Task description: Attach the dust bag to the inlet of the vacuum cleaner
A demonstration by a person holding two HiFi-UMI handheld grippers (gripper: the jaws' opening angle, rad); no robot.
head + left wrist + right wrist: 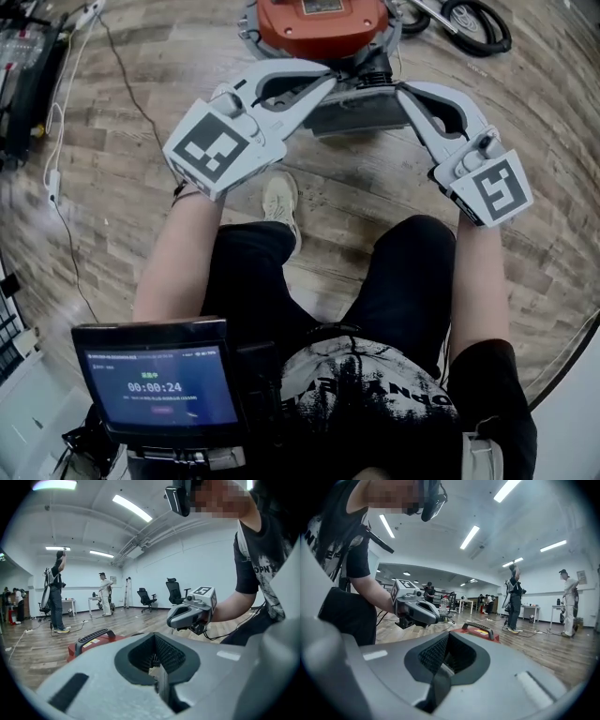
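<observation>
Wooden floor (112, 187) fills most of the head view. The red vacuum cleaner (319, 23) sits at top centre of the frame, with the grey dust bag (361, 114) right below it. The left hand-held gripper (326, 84) and right hand-held gripper (403, 91) have their tips at the bag's top corners. Both have jaws pressed together. Can't tell if they're pinching the bag's edge.
</observation>
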